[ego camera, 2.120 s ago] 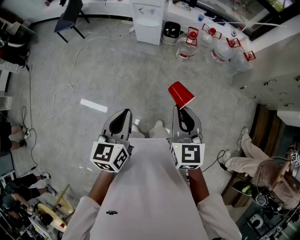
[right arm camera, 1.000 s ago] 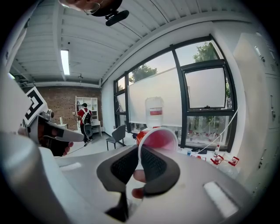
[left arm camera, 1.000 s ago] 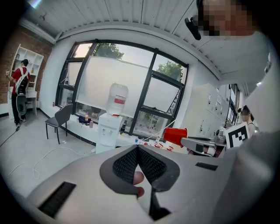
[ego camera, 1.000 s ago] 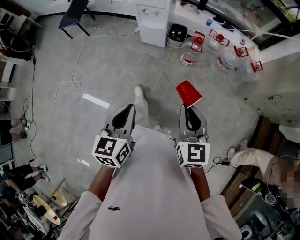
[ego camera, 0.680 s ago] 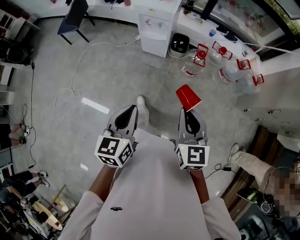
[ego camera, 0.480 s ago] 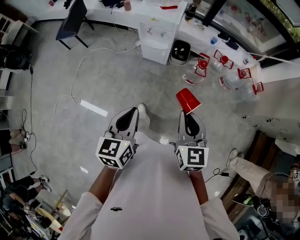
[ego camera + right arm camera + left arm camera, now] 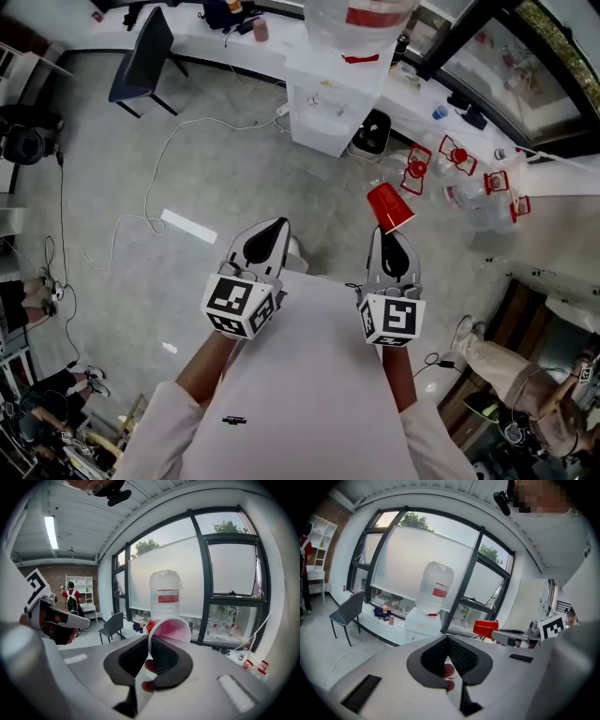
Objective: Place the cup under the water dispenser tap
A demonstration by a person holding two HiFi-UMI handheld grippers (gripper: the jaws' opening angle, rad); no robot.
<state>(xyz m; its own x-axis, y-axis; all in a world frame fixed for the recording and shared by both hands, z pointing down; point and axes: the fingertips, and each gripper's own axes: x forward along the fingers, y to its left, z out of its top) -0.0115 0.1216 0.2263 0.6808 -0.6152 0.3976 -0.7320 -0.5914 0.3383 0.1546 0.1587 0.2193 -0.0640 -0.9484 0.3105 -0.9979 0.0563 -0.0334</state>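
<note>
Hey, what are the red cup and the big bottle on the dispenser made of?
The cup looks like thin plastic: glossy red outside, paler pink inside, thin light rim. The bottle is probably clear plastic; window light shows through its walls.

Overhead looking down, two level, sharing dispenser (image 7: 328, 117)

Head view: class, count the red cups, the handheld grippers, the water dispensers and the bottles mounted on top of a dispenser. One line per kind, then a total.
Red cup: 1
Grippers: 2 (left gripper, right gripper)
Water dispenser: 1
Mounted bottle: 1
Total: 5
</note>
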